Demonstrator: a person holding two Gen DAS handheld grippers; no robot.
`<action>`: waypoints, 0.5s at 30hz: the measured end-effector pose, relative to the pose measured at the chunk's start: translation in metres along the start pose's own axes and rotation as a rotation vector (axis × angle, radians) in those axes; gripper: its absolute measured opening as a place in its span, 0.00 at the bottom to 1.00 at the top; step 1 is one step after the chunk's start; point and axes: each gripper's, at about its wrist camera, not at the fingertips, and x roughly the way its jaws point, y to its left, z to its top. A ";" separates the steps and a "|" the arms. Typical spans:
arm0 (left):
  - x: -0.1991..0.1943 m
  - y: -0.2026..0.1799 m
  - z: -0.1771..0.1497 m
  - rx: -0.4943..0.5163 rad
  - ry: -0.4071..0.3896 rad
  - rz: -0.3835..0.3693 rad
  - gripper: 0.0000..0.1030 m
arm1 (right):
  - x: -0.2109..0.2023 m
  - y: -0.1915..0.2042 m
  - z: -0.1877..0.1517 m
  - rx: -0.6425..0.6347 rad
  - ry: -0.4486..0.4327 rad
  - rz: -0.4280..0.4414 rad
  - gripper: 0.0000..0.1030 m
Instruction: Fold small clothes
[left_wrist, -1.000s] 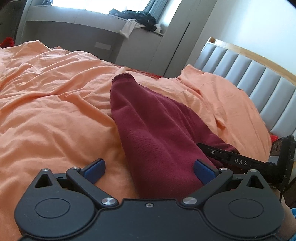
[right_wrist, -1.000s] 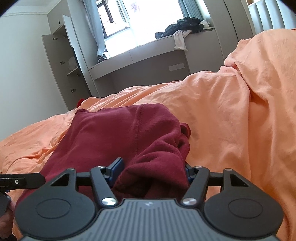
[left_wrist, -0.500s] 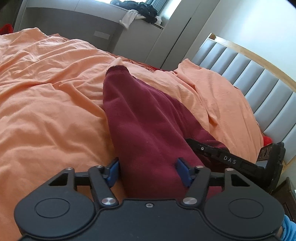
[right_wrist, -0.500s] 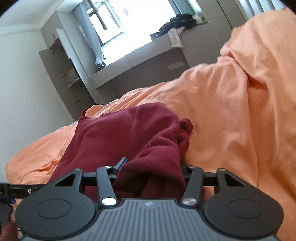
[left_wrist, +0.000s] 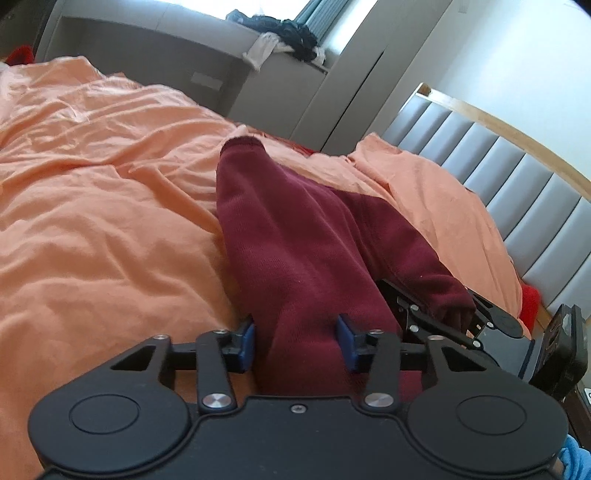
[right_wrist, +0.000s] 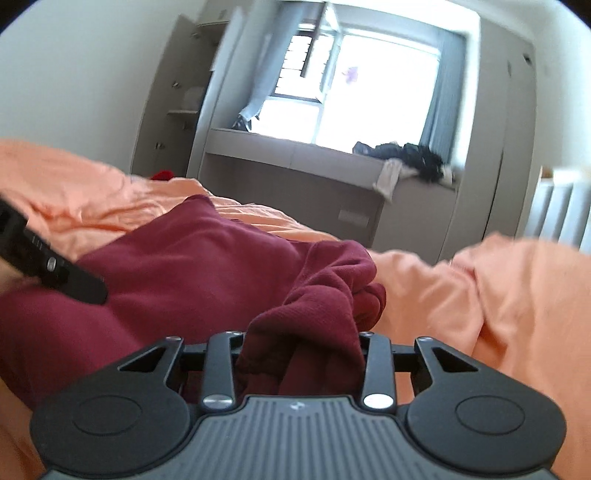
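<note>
Nearest in the left wrist view, the left gripper (left_wrist: 297, 341) has just been closing its jaws, and its blue pads (left_wrist: 246, 341) now press on both sides of a thick fold of the maroon garment (left_wrist: 295, 236), pinching it. In the right wrist view the right gripper (right_wrist: 299, 354) has likewise been drawing its jaws in and now clamps a bunched, rumpled edge of the same cloth (its pads are buried in the fabric). The right gripper also shows in the left wrist view, just beside the left one, with cloth draped over its fingers. The garment lies stretched away from both tools across the rumpled orange bedsheet (left_wrist: 92, 229), one narrow end reaching toward the far side of the bed. Beyond it, a grey padded headboard (left_wrist: 517, 162) stands to the right, and farthest off a window ledge (right_wrist: 295, 147) bears a pile of dark and white clothes (right_wrist: 410, 158).
</note>
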 end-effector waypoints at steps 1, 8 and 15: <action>-0.001 -0.003 0.000 0.014 -0.011 0.009 0.37 | 0.000 -0.001 0.001 0.009 -0.001 0.002 0.36; 0.006 -0.036 0.025 0.139 0.052 0.105 0.22 | 0.000 -0.017 0.004 0.135 -0.005 0.023 0.28; -0.003 -0.068 0.044 0.287 0.015 0.148 0.19 | -0.016 -0.017 0.012 0.109 -0.105 -0.034 0.26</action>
